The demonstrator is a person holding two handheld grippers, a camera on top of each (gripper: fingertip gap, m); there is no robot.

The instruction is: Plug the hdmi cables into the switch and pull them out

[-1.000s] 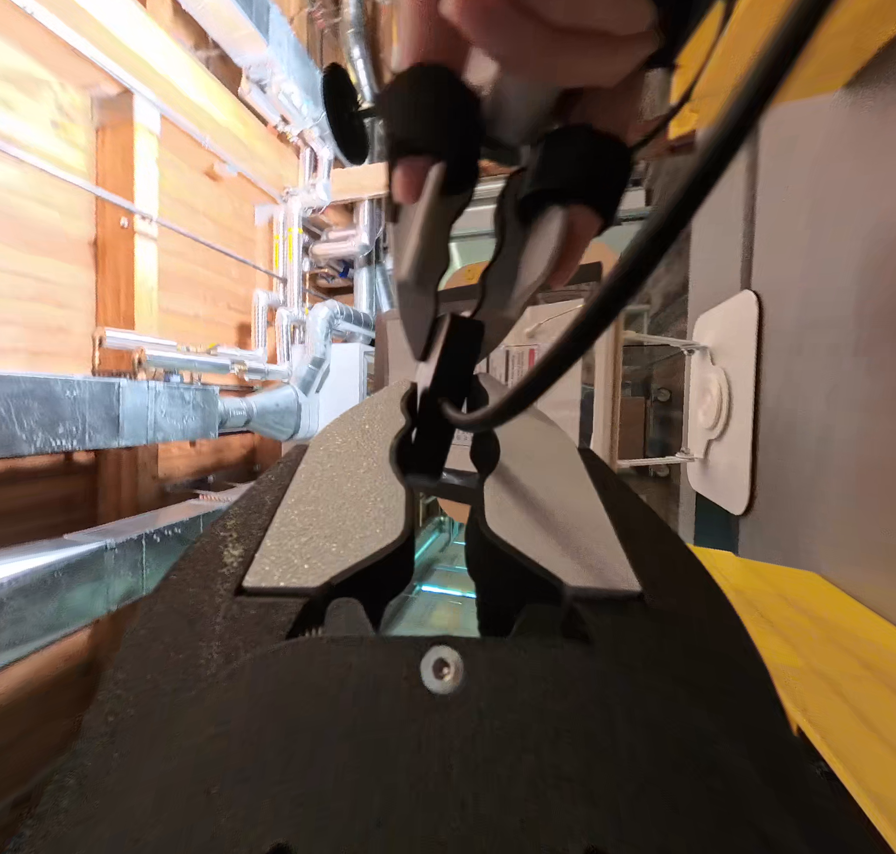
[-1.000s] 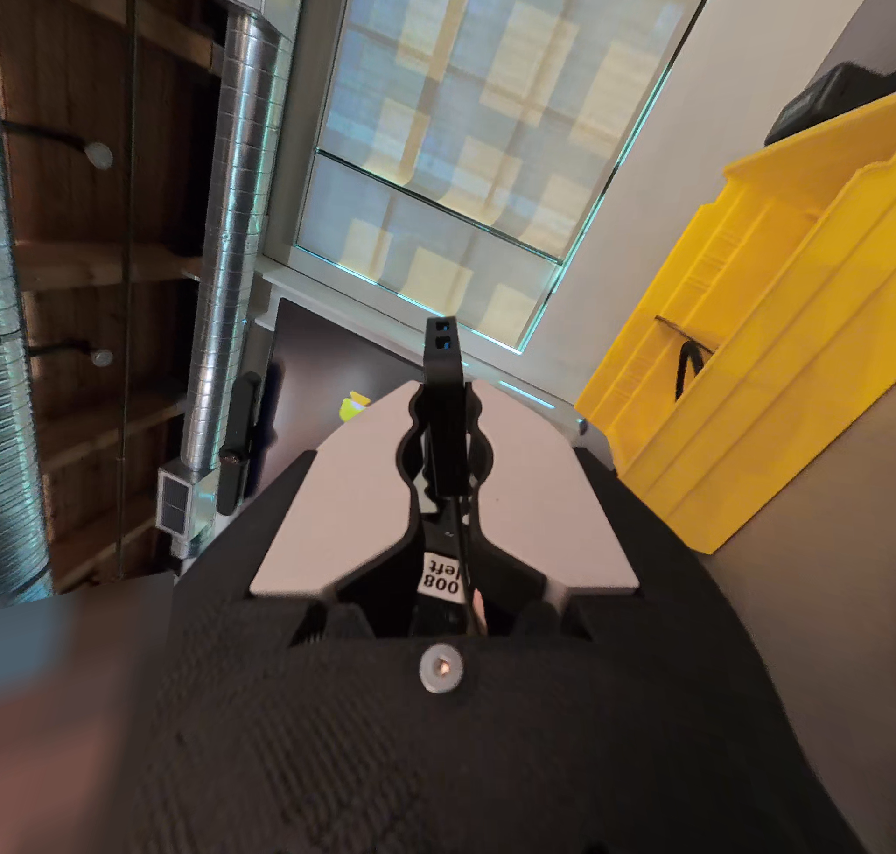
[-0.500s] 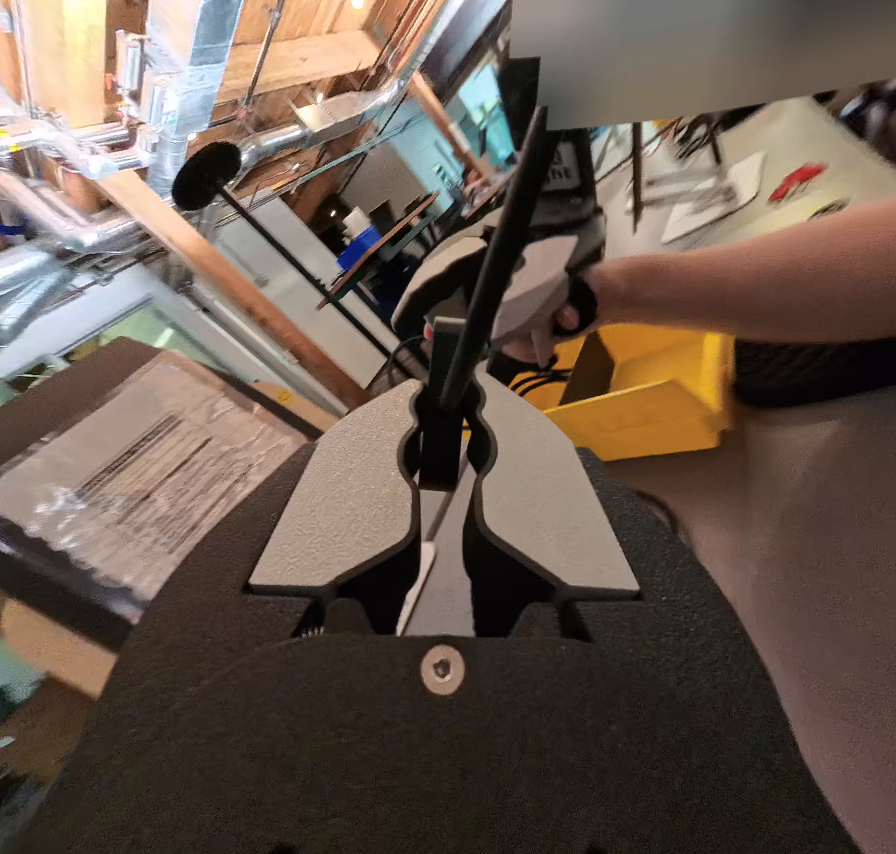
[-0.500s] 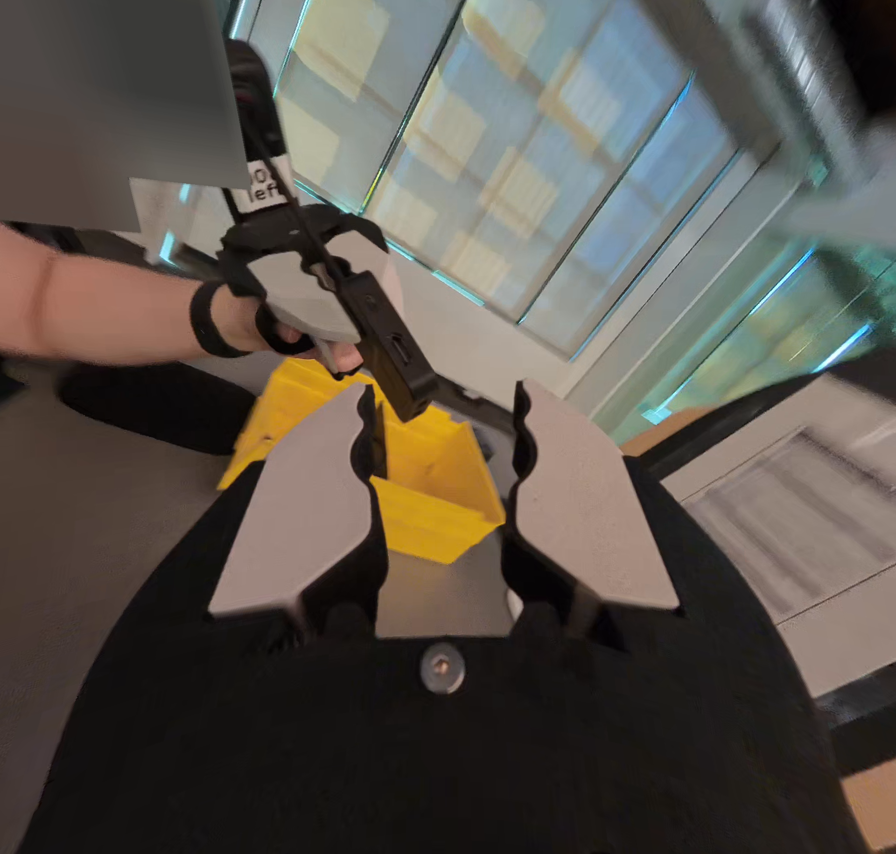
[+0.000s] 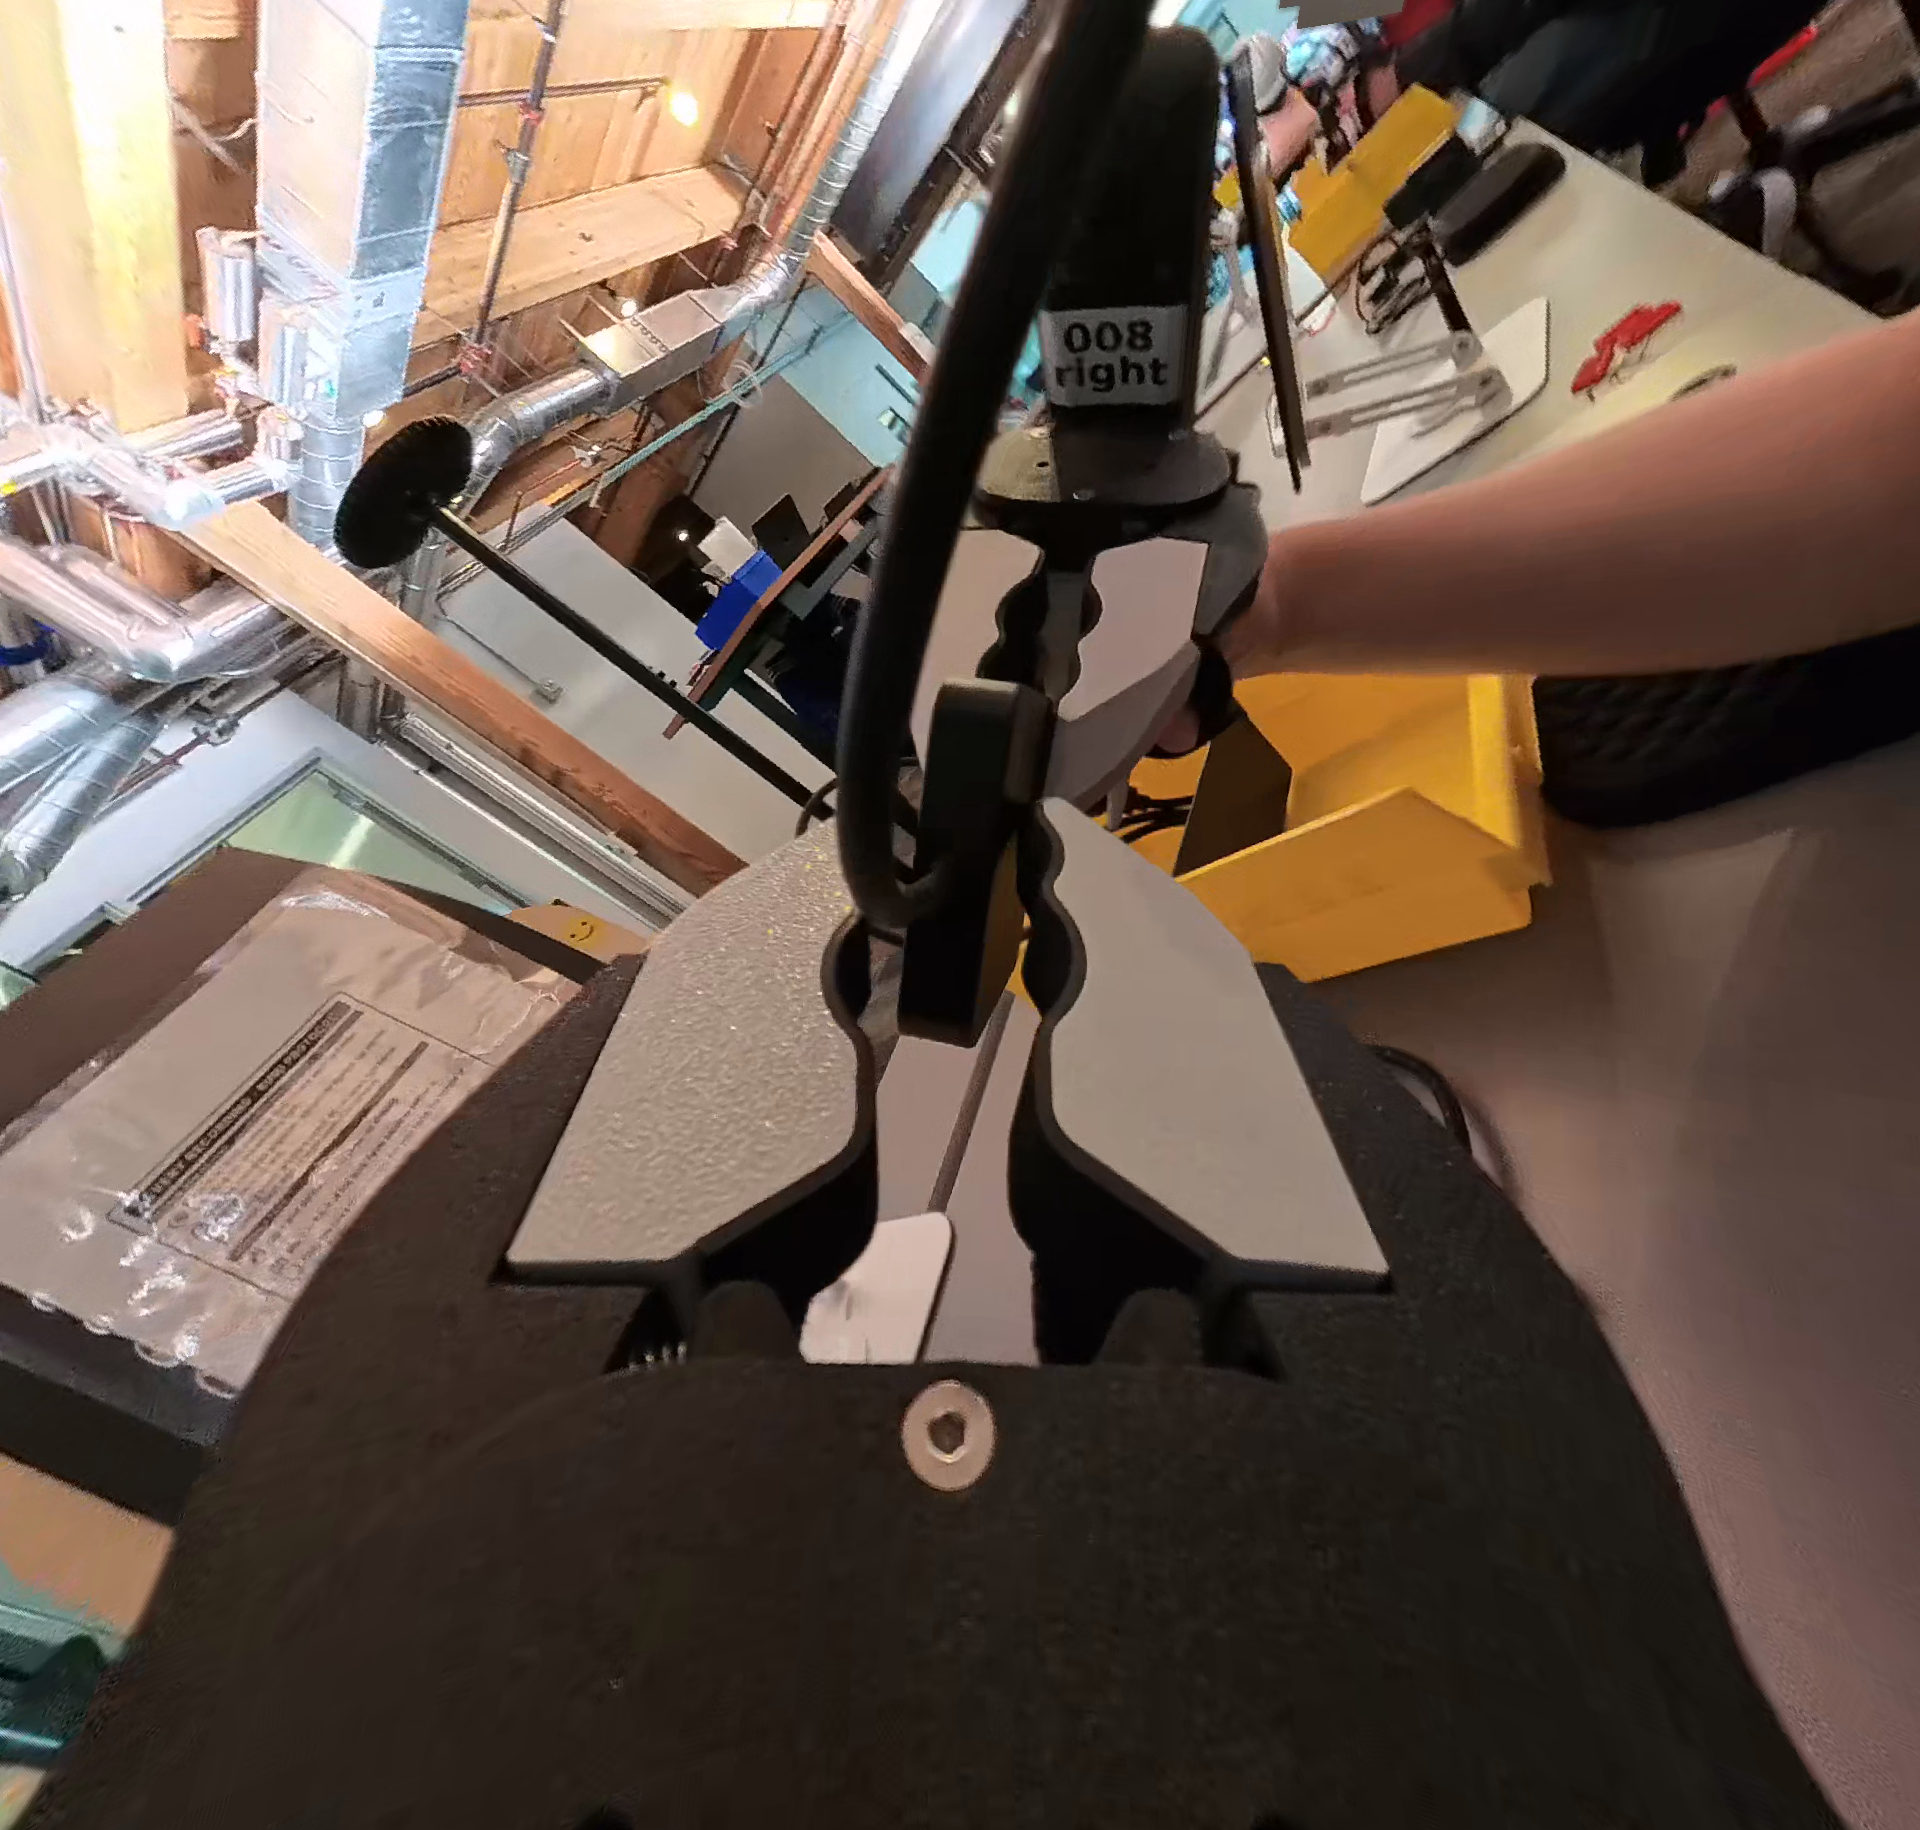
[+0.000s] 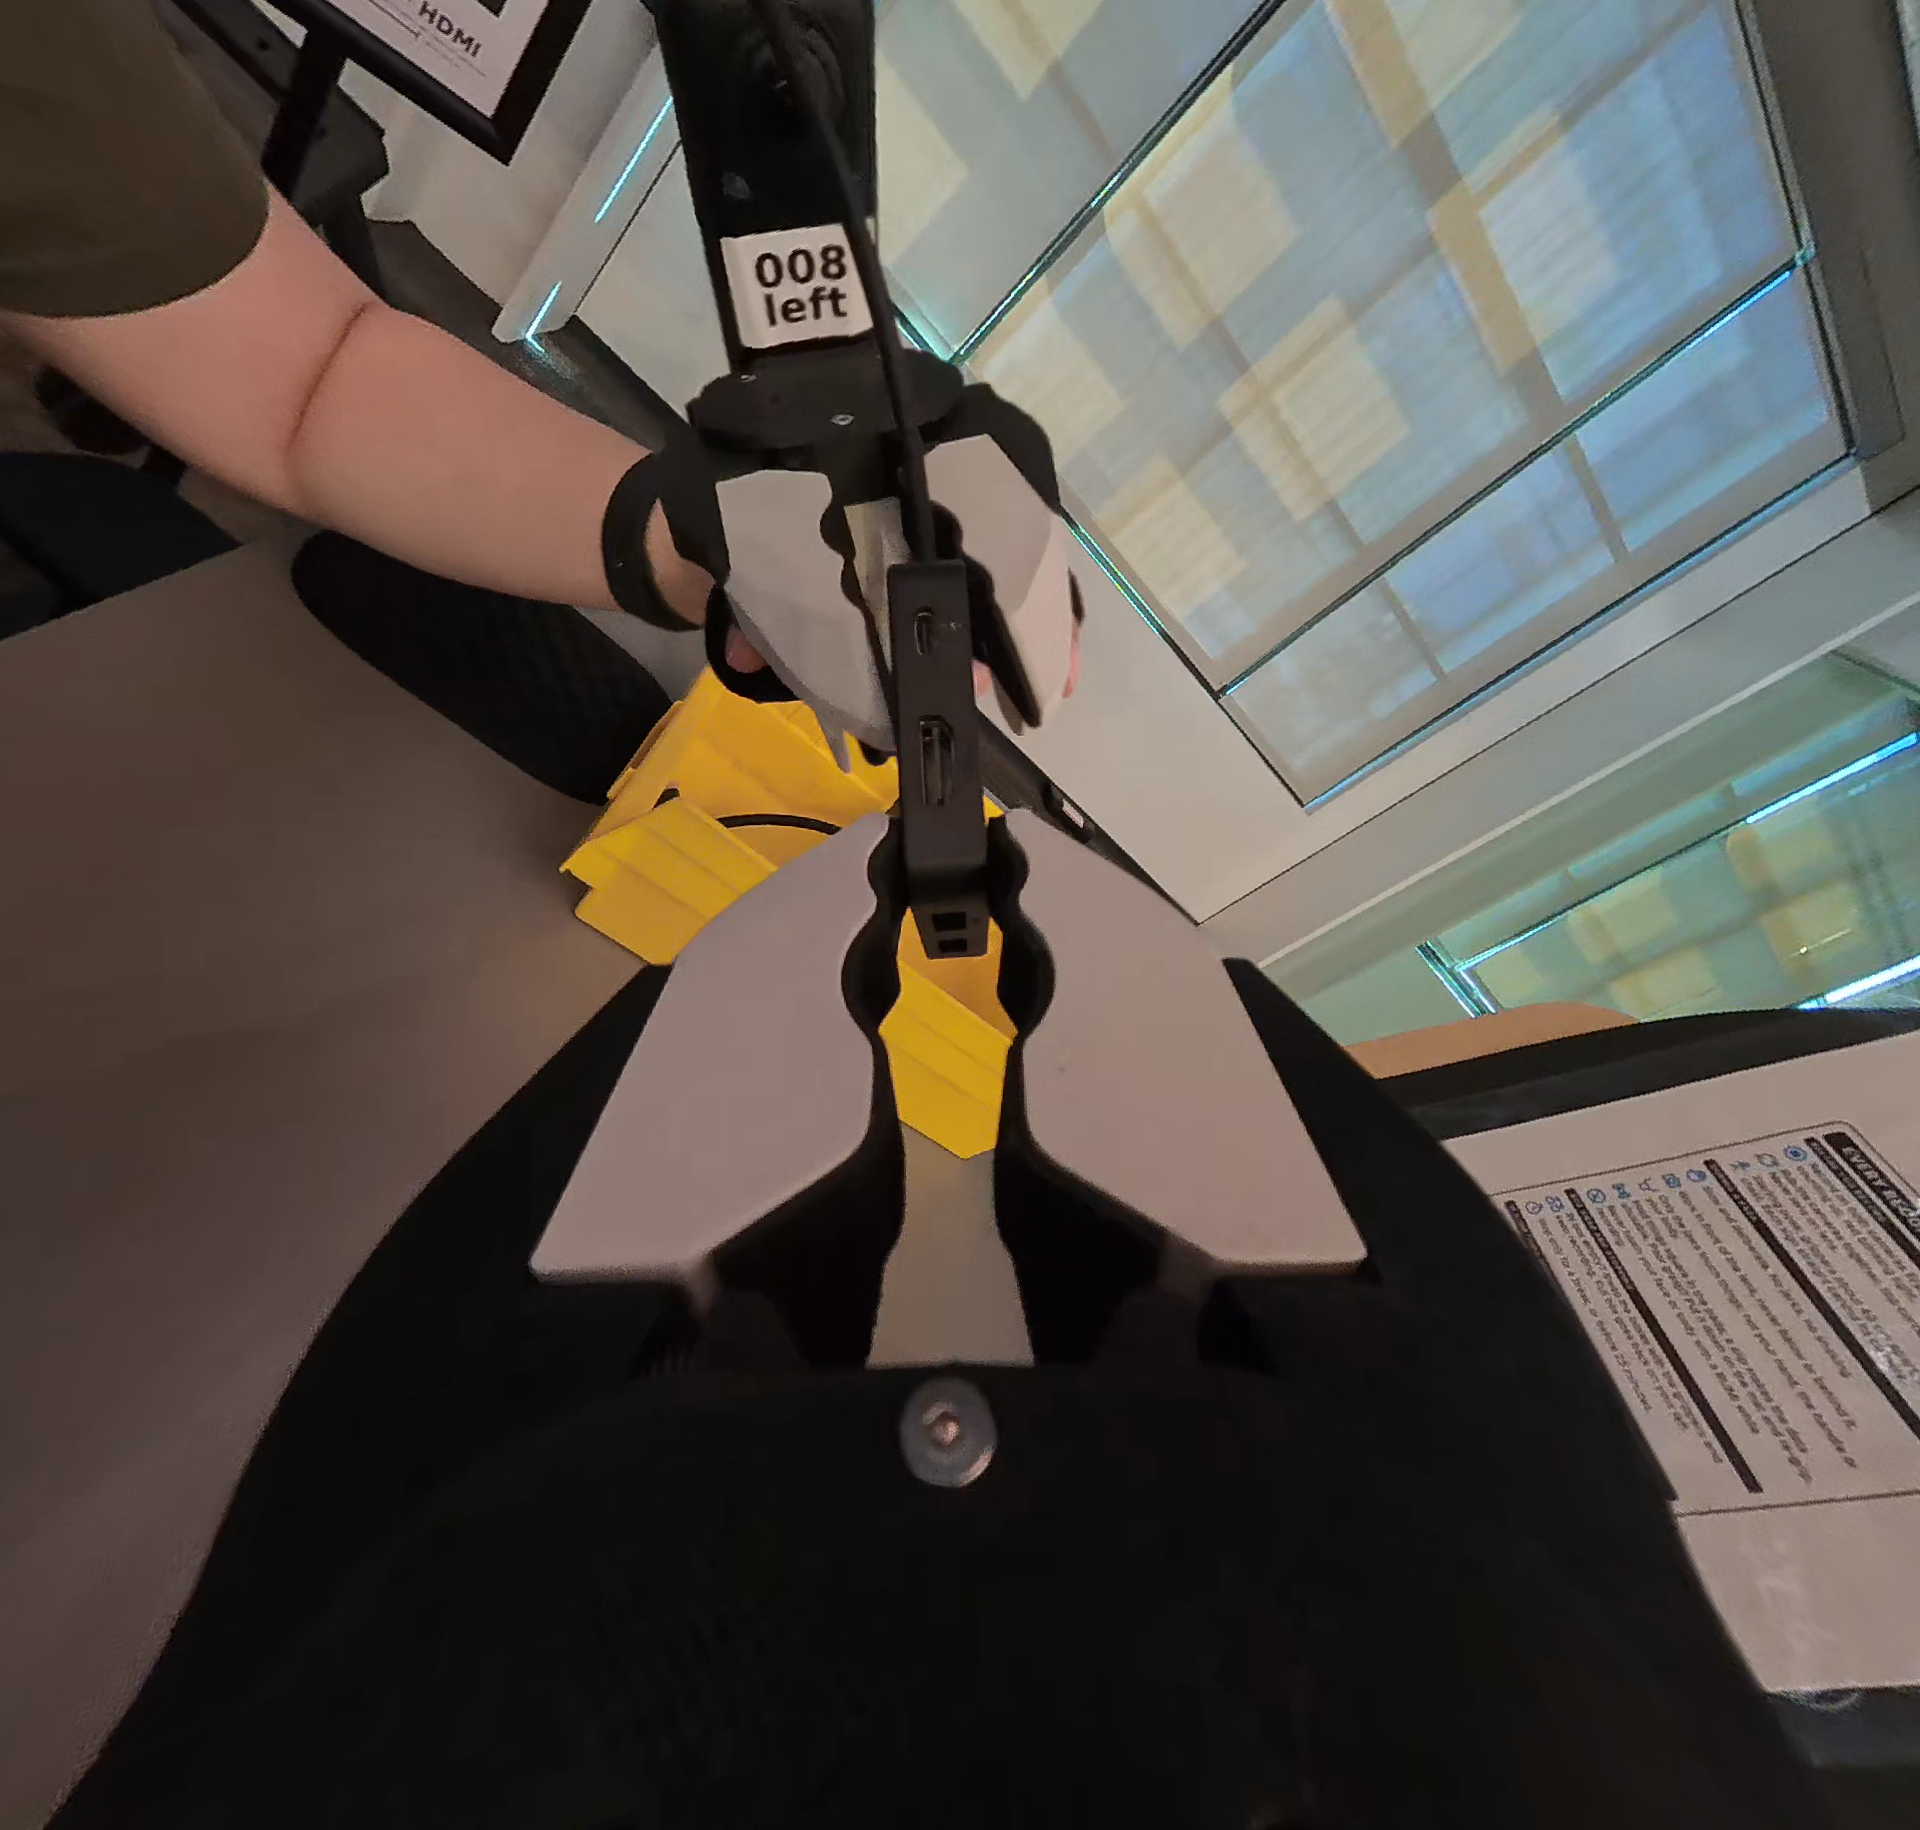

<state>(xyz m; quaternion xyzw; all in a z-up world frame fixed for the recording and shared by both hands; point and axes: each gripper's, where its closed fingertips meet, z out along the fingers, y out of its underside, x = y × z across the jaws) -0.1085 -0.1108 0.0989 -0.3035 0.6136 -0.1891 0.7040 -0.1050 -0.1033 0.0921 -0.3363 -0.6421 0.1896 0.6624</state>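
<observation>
While we are raising both grippers, left fingers clamping the switch, right fingers closing around its other end.

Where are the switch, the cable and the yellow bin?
switch [image 6: 938, 731]: right wrist view, its port-lined edge.
cable [image 5: 883, 658]: left wrist view, the looped black cord.
yellow bin [image 5: 1382, 845]: left wrist view, its side wall.

Left tool clamps black switch w/ cable; right tool opposite, touching it.
</observation>
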